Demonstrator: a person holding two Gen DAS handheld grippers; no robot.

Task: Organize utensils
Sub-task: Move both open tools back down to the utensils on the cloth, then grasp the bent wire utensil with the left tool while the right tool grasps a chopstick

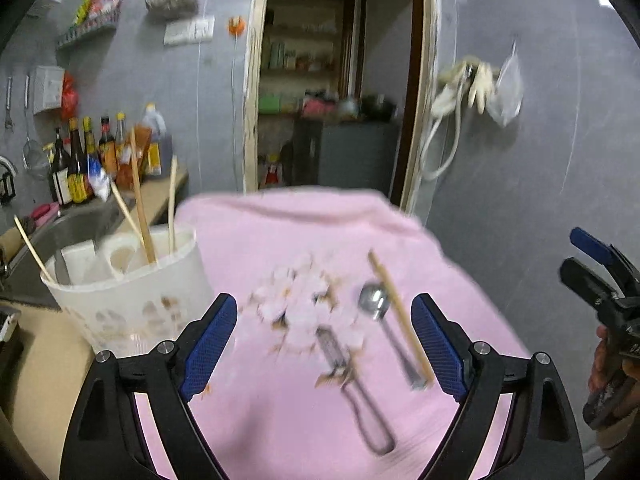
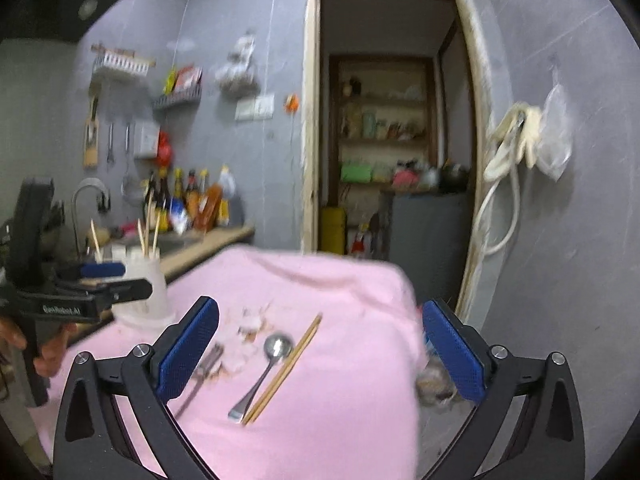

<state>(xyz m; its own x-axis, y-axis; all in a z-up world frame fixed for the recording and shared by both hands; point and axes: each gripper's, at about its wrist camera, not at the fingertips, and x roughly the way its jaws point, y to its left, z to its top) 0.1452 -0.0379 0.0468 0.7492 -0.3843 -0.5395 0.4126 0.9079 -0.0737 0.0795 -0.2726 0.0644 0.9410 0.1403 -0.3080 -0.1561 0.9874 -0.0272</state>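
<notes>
On the pink cloth (image 1: 280,420) lie a metal spoon (image 1: 374,300), a pair of wooden chopsticks (image 1: 400,320) beside it and a metal peeler (image 1: 348,372), next to a heap of pale scraps (image 1: 296,300). A white utensil holder (image 1: 132,300) with several chopsticks standing in it sits at the cloth's left edge. My left gripper (image 1: 325,300) hangs open above the scraps and utensils, holding nothing. In the right wrist view my right gripper (image 2: 320,306) is wide open and empty, with the spoon (image 2: 276,346), chopsticks (image 2: 288,368) and peeler (image 2: 204,368) below it.
A sink (image 1: 76,228) and sauce bottles (image 1: 84,168) line the wooden counter behind the holder. An open doorway (image 2: 392,140) lies beyond the table. The cloth drops off at its right edge (image 2: 412,340), with a grey wall (image 2: 560,260) close by.
</notes>
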